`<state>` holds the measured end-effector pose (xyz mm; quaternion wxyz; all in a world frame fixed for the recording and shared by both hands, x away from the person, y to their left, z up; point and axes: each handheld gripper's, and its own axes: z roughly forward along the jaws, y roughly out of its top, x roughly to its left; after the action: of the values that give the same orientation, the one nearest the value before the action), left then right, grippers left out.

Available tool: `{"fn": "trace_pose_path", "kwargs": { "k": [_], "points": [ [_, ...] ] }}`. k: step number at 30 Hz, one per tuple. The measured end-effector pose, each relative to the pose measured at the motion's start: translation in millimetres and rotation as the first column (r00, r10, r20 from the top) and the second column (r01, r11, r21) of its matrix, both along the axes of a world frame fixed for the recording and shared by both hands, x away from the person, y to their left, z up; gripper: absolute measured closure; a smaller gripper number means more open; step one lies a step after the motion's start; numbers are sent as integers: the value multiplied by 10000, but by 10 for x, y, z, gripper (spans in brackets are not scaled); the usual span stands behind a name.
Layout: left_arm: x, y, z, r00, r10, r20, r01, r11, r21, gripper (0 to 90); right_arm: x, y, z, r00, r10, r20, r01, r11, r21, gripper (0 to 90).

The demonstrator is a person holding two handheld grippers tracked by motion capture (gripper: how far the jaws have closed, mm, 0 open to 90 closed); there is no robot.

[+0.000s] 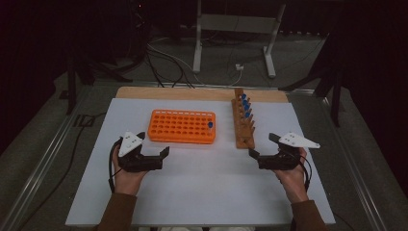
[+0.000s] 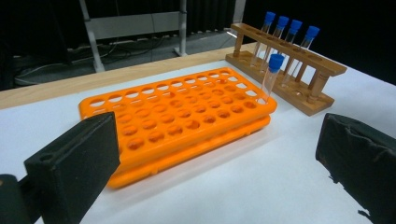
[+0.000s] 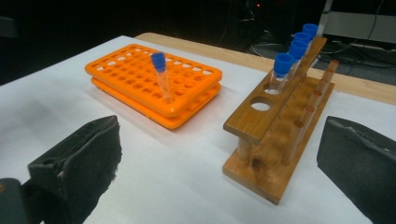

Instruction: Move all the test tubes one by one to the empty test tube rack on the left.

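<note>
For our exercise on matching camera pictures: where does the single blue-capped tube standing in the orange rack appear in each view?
High view: the tube stands at the right end of the orange rack, centre of the picture.
Left gripper view: the tube is right of centre, at the rack's far right corner.
Right gripper view: the tube is left of centre, leaning slightly.
Shared landmark: the wooden rack holding four blue-capped tubes.

So the left tool [image 1: 153, 153] sits on the counter [image 1: 202, 192] with the plastic rack [image 1: 182, 126] just ahead of it, and one capped tube [image 1: 210, 125] stands in a hole at that rack's far-right end. The right tool [image 1: 263, 146] is well off to the other side, with the wooden rack [image 1: 242, 124] right in front of it, running away from it. Four capped tubes [image 1: 246, 107] stand in the wooden rack's far half, and the near holes closest to that tool are free.
</note>
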<state>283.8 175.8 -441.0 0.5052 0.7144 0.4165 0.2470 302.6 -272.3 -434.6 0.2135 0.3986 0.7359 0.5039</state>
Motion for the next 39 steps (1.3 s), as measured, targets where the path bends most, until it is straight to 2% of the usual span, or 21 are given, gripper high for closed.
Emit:
{"fn": "trace_pose_path", "kwargs": {
  "k": [6,8,12,16,21,28,34,39],
  "points": [
    [-84,69,-61,10000,74,27,-74,9999,-128,8,87,30,124,9997,-154,183,155,9999,-24,0],
    [-93,81,-63,10000,89,33,-89,9999,56,8,138,43,174,9994,-233,240,235,9997,-96,0],
    [-120,120,-60,9997,223,120,-223,9998,6,8,249,52,234,9988,-444,228,447,9989,-102,0],
    [-138,149,-62,9992,345,182,-346,9994,33,8,378,89,243,9984,-565,102,568,9979,-316,18],
    [-132,185,-72,9990,432,127,-432,9991,22,8,536,141,255,9976,-687,-7,686,9970,-349,50],
    [-139,189,-67,9987,479,189,-476,9988,-137,8,728,235,266,9968,-787,-109,778,9947,-670,83],
    [-139,177,-71,9985,496,212,-492,9986,-167,8,900,290,199,9936,-1085,-297,1060,9915,-758,169],
    [-141,184,-71,9984,526,211,-521,9984,-217,8,1019,305,111,9901,-1315,-490,1275,9888,-781,317]
  ]
}}
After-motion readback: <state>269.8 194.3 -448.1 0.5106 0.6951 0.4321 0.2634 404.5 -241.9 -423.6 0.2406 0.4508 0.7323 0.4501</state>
